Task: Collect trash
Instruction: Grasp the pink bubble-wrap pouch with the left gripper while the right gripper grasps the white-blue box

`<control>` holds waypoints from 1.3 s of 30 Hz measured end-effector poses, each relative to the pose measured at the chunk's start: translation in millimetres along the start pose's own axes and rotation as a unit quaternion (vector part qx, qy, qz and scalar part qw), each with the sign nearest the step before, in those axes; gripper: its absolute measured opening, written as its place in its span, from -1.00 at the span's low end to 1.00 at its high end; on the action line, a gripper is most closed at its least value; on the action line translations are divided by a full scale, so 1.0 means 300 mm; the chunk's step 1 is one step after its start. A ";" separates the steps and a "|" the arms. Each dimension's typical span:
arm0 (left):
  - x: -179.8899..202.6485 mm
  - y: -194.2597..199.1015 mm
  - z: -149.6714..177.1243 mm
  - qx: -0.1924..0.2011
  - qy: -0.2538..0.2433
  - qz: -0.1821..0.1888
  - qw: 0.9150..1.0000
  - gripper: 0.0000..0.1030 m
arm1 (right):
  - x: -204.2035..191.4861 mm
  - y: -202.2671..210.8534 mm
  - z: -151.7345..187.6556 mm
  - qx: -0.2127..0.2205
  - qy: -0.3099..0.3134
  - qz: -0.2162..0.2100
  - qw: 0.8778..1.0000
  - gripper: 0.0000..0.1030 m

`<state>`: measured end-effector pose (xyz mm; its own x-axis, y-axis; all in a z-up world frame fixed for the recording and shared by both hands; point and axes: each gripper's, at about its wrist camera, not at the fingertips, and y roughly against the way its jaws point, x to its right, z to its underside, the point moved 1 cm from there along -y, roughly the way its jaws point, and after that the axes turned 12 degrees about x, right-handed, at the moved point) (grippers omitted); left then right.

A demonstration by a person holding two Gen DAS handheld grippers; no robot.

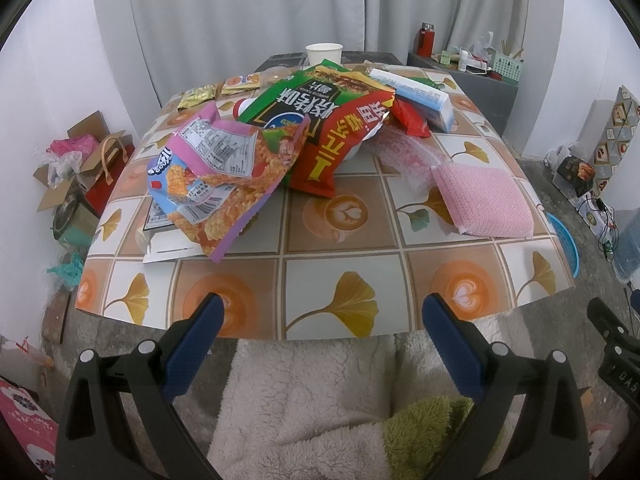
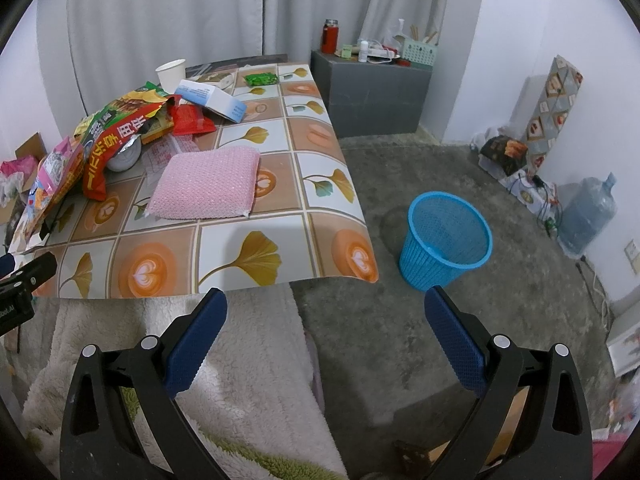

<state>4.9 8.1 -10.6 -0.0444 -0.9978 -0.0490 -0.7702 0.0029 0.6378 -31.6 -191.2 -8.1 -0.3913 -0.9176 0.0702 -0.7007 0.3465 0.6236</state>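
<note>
Snack wrappers lie heaped on the patterned table [image 1: 328,276]: a pink and blue bag [image 1: 224,176] in front, a big green and red bag [image 1: 320,120] behind it, a small red packet [image 1: 410,118] and a white and blue box [image 1: 420,94]. A pink bubble-wrap pad [image 1: 482,200] lies at the right. A white paper cup [image 1: 324,53] stands at the far edge. My left gripper [image 1: 320,312] hangs open at the table's near edge, holding nothing. My right gripper [image 2: 326,308] is open and empty too, just off the table's near right corner. The blue mesh bin [image 2: 446,236] stands on the floor right of the table [image 2: 240,256].
A fleecy white and green blanket [image 1: 304,400] covers the person's lap under both grippers. A grey cabinet [image 2: 370,92] with small items stands behind the table. A water jug [image 2: 588,216] and boxes line the right wall. Cardboard boxes and bags [image 1: 80,168] clutter the floor at the left.
</note>
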 end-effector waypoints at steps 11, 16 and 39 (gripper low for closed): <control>-0.012 0.008 0.004 0.036 -0.010 0.056 0.998 0.89 | 0.041 -0.013 -0.014 0.009 -0.024 -0.012 1.000 0.84; 0.024 0.015 -0.059 0.088 -0.026 0.124 0.988 0.89 | 0.069 -0.033 -0.046 0.018 -0.045 -0.025 0.999 0.84; 0.469 -0.461 -0.311 -0.093 -0.121 0.280 0.948 0.46 | 0.000 -0.234 -0.033 -0.049 -0.112 -0.250 0.961 -0.87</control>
<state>164.5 -138.9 -33.8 -0.5758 -0.7982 0.1771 -0.4574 0.4941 0.7394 23.5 -217.5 -44.3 -0.1466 -0.8962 -0.4188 -0.7787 -0.1565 0.6076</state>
